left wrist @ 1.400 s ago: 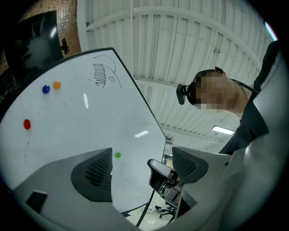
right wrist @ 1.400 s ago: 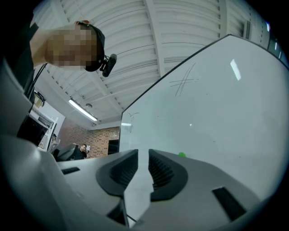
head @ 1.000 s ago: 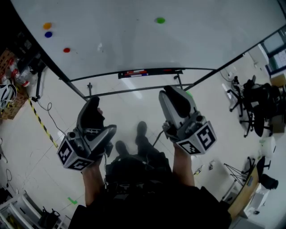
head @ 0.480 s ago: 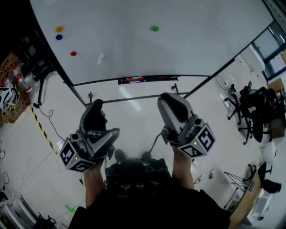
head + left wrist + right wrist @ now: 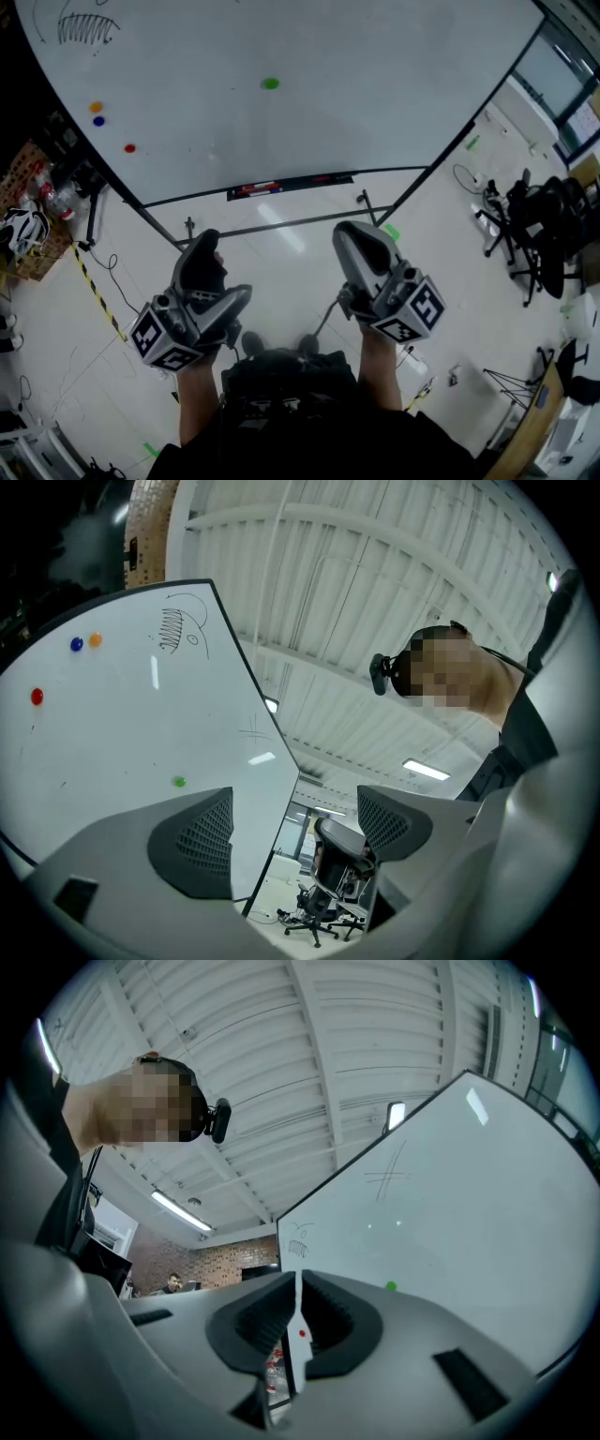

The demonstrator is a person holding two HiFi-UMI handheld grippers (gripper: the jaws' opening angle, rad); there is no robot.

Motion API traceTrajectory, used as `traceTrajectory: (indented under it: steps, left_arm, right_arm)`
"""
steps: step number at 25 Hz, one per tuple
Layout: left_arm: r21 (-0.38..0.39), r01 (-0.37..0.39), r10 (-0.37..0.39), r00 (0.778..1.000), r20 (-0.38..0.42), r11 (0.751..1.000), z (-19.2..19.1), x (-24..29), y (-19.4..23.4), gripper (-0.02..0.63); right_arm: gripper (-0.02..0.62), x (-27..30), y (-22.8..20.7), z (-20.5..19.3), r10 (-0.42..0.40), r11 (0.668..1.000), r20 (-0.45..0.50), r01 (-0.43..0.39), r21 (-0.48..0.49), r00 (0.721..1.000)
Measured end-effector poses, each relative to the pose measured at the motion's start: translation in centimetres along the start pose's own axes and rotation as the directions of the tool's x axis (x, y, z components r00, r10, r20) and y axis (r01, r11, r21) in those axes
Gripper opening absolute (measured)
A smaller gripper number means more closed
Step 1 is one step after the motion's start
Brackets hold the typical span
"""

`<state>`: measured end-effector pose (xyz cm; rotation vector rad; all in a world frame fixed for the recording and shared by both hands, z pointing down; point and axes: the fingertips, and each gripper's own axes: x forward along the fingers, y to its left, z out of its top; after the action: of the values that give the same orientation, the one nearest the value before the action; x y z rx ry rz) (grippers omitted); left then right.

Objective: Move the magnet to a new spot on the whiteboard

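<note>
Big white whiteboard (image 5: 375,84) fills the head view from 9 round to 2 o'clock; its dark-framed bottom edge curves just ahead of both grippers, and its right edge slants off toward 2; loads of bare board across the middle and right side. Pale glossy floor (image 5: 281,244) below the board is open too; clutter only at the rims, black office chairs (image 5: 534,225) at 3 o'clock, a white helmet (image 5: 19,230) at 9. Long black marker tray (image 5: 291,185) sits along the bottom edge at 12. Left gripper (image 5: 295,832): jaws spread wide, nothing between them, well short of the board. Right gripper (image 5: 298,1307): jaws have just been closing, now nearly pressed together with a hairline slit left, nothing in it. Small round green magnet (image 5: 271,83) is stuck on the board at about 12 o'clock, on its own, well apart from both grippers; orange magnet (image 5: 96,107), blue magnet (image 5: 98,121) and red magnet (image 5: 129,148) bunch near the left edge at 10.
</note>
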<state>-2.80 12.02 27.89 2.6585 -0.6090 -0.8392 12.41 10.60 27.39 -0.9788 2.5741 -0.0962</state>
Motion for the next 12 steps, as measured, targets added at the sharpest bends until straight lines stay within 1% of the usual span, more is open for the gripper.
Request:
traceTrajectory:
  steps: [3, 8, 12]
  left_arm:
    - [0.026, -0.017, 0.017, 1.0, -0.016, 1.0, -0.9, 1.6, -0.8, 0.413]
    - [0.05, -0.04, 0.042, 0.998, -0.038, 0.998, -2.1, 2.8, -1.7, 0.413]
    - [0.061, -0.047, 0.05, 0.998, -0.038, 0.997, -2.4, 3.0, -2.1, 0.413]
  right_arm:
    - [0.035, -0.9, -0.6, 0.7, 0.02, 1.0, 0.018, -0.02, -0.019, 1.0]
    - [0.023, -2.4, -1.4, 0.7, 0.044, 0.999, 0.017, -0.045, 0.025, 0.999]
    - [0.021, -2.5, -1.1, 1.0, 0.074, 0.997, 0.03, -0.075, 0.012, 0.997]
